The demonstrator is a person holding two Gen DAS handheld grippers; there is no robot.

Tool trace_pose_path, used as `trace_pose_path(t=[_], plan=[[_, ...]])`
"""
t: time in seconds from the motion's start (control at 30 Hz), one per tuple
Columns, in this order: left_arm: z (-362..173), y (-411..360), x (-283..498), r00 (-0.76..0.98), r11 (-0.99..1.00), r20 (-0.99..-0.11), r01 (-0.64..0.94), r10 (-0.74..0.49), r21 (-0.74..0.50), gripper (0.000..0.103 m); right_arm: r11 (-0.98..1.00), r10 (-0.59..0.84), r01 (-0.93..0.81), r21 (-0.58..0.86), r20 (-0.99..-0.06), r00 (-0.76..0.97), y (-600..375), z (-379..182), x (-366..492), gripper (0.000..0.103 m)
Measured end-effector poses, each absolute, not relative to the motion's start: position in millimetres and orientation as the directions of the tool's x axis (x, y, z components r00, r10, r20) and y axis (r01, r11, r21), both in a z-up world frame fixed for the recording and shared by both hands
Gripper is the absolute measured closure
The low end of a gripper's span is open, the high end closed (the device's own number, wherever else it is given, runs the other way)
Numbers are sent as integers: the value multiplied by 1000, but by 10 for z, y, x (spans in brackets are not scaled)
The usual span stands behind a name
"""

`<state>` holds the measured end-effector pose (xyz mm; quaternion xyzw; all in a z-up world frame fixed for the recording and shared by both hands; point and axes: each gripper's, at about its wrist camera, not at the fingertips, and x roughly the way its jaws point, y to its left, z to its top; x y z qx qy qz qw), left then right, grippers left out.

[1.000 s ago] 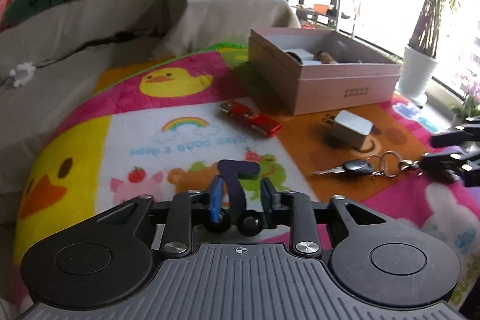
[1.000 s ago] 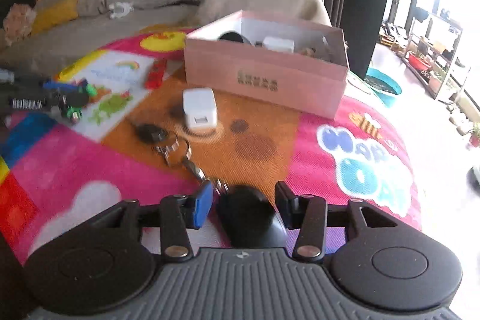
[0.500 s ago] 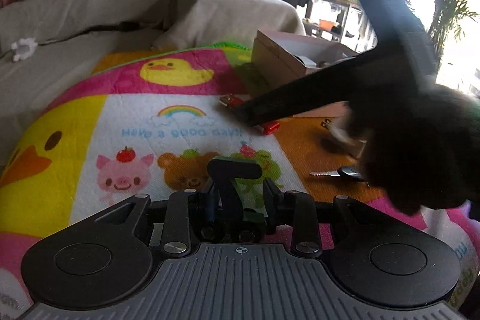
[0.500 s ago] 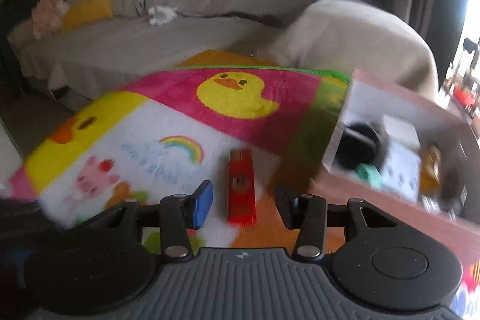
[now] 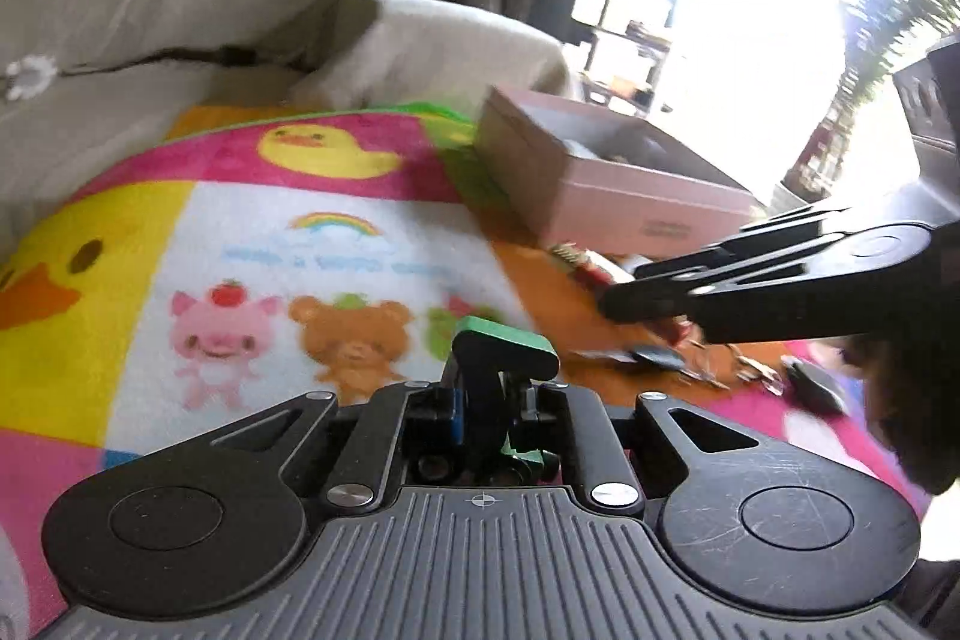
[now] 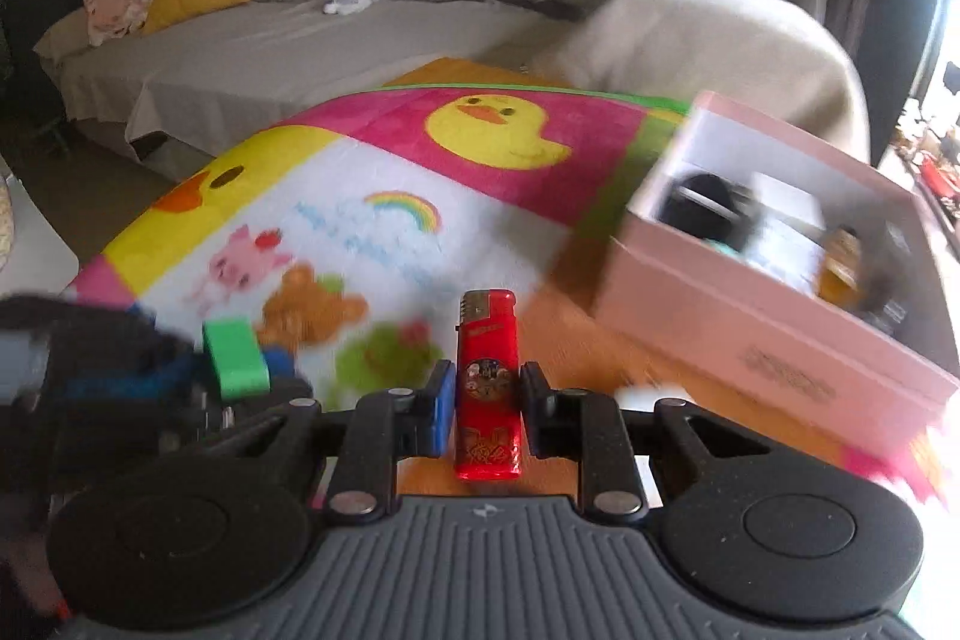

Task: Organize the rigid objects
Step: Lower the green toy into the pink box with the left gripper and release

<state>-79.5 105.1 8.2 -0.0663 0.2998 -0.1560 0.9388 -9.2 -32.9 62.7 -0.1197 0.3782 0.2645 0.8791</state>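
My right gripper [image 6: 485,403] has its jaws either side of a red lighter [image 6: 486,388] that lies on the cartoon blanket [image 6: 372,220]; a small gap shows on each side. My left gripper [image 5: 489,400] is shut on a small green and black clamp [image 5: 501,349], which also shows in the right wrist view [image 6: 234,358]. The pink box [image 6: 774,316] with several items inside stands to the right, also in the left wrist view [image 5: 606,184]. The right gripper's body [image 5: 780,286] reaches in over the lighter [image 5: 591,265].
A car key with key ring [image 5: 666,358] lies on the blanket near the right gripper. A grey sofa [image 6: 300,34] with cushions runs behind the blanket. A shelf and a plant [image 5: 888,16] stand by the bright window.
My right gripper has moved from the key ring side across to the red lighter and lowered around it, its jaws narrowing. The left gripper has kept hold of the clamp and shifted slightly.
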Motion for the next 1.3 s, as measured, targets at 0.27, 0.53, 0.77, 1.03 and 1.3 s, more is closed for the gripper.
trace_pose_path(t=[0.27, 0.53, 0.77, 1.03, 1.3], plan=[[363, 498, -926, 687, 870, -548, 457, -478, -185, 88, 913, 256, -403, -69, -672, 695, -1201, 691, -693, 80], [890, -44, -69, 747, 881, -494, 463, -445, -94, 88, 956, 217, -291, -31, -595, 774, -1744, 683, -955, 80], [802, -507, 806, 729, 908, -566, 410, -384, -88, 86, 966, 225, -256, 32, -589, 776, -1925, 578, -899, 80], [648, -351, 724, 745, 918, -543, 369, -387, -148, 72, 974, 205, -221, 50, -614, 762, -2028, 463, -884, 80], [830, -159, 879, 811, 935, -467, 283, -352, -214, 73, 980, 184, -192, 58, -647, 740, -2001, 416, -734, 80]])
